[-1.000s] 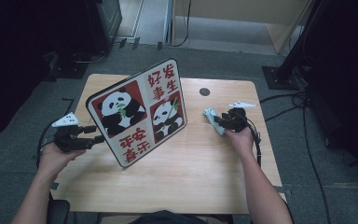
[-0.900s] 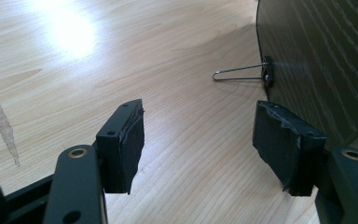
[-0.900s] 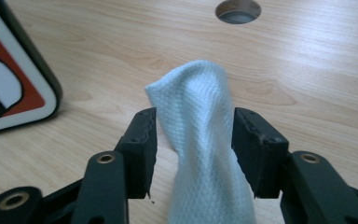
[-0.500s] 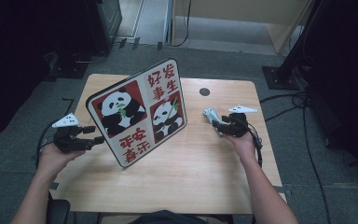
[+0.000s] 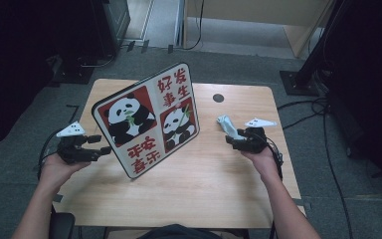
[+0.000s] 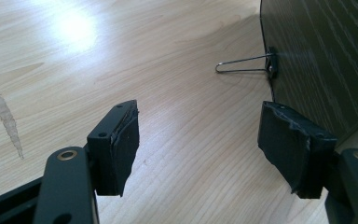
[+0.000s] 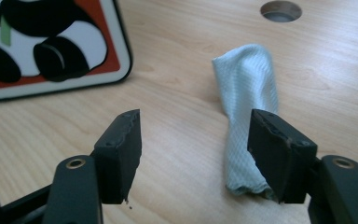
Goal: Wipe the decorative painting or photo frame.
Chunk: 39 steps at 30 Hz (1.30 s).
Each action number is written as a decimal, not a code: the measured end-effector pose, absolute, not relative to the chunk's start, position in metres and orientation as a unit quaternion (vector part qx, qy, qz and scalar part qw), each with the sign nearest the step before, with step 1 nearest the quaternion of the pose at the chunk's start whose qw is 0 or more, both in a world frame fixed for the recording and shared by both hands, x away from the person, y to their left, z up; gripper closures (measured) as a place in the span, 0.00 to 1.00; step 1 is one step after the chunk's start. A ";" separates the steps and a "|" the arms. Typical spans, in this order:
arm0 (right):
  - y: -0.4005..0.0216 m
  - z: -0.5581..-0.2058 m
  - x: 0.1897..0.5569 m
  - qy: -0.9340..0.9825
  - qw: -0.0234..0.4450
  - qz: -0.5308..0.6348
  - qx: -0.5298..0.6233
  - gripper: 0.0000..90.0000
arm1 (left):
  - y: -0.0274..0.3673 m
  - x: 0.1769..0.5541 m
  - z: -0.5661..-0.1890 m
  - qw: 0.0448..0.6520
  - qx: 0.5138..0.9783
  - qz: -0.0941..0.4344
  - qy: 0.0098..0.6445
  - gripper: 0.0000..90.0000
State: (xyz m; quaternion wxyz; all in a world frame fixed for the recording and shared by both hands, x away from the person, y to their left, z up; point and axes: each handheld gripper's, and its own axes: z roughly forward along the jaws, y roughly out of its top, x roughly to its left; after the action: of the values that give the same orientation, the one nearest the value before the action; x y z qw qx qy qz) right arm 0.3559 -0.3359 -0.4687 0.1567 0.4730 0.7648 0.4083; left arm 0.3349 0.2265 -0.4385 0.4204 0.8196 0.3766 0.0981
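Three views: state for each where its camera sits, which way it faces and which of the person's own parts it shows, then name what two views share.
High view: above the person's side, facing forward and down on the table; both forearms, left gripper, right gripper.
Left gripper view: rides the left gripper, looking past open jaws at the panda board, its dark back and wire stand.
Right gripper view: rides the right gripper, jaws just been opening, facing the cloth.
Shared: right gripper and high views both show the cloth and the board's panda face.
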 end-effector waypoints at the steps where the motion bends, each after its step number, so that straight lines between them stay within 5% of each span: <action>1: -0.334 -0.468 0.352 0.769 0.152 0.409 0.467 0.37 | 0.227 0.334 -0.438 0.420 0.820 0.101 0.377 0.32; 15: -0.338 -0.467 0.339 0.770 0.168 0.401 0.467 0.28 | 0.237 0.333 -0.438 0.424 0.801 0.117 0.406 0.31; 39: -0.340 -0.467 0.341 0.769 0.165 0.400 0.471 0.28 | 0.237 0.336 -0.445 0.392 0.807 0.117 0.426 0.31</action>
State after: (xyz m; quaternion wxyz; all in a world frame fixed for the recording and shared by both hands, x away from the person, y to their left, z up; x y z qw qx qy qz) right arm 0.3407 -0.3403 -0.4674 0.1649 0.4711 0.7685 0.4003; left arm 0.3356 0.2371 -0.4455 0.3920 0.8069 0.4261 0.1171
